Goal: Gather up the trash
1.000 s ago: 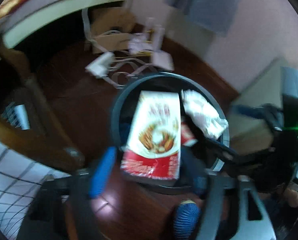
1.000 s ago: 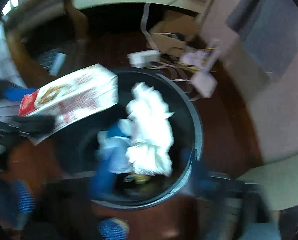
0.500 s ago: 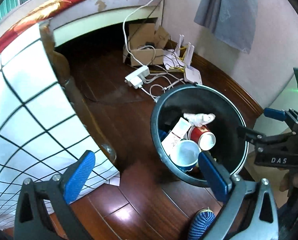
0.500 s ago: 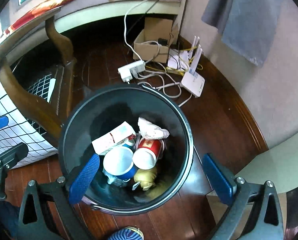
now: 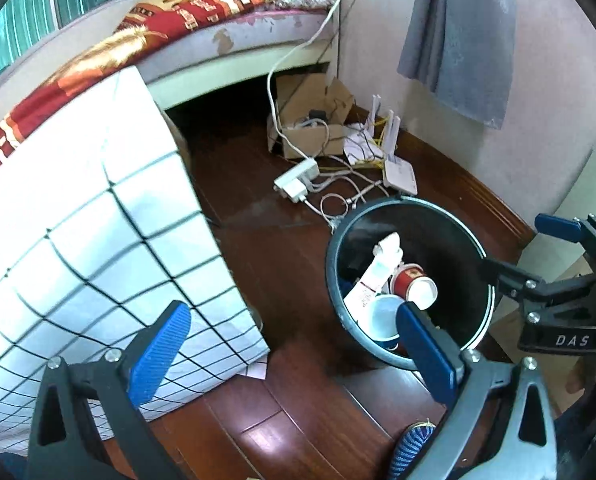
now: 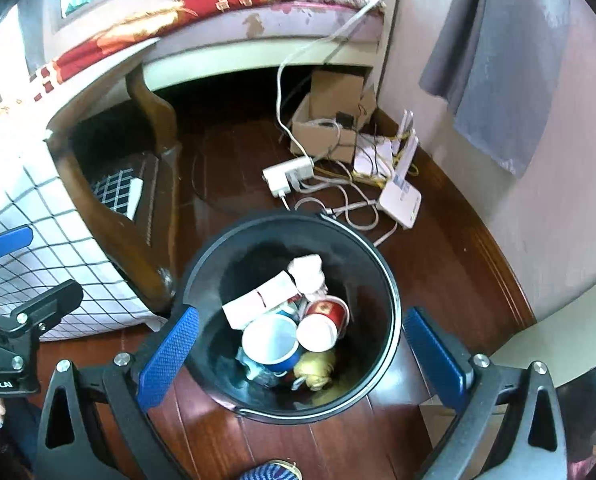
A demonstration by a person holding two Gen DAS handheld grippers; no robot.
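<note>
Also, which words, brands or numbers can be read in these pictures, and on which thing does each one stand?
"DAS": white letters on the black body of the right gripper, seen from the left wrist camera.
"Robot.AI": partly cut off at the picture's edge, on the black body of the left gripper, seen from the right wrist camera.
Print on the red paper cup, the flat carton and the white router: too small to read.

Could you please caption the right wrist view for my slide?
Open right gripper above a black bin holding cups, box and tissue.

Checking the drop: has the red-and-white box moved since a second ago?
Yes. The box went from over the bin's rim down inside, beside the cups.
</note>
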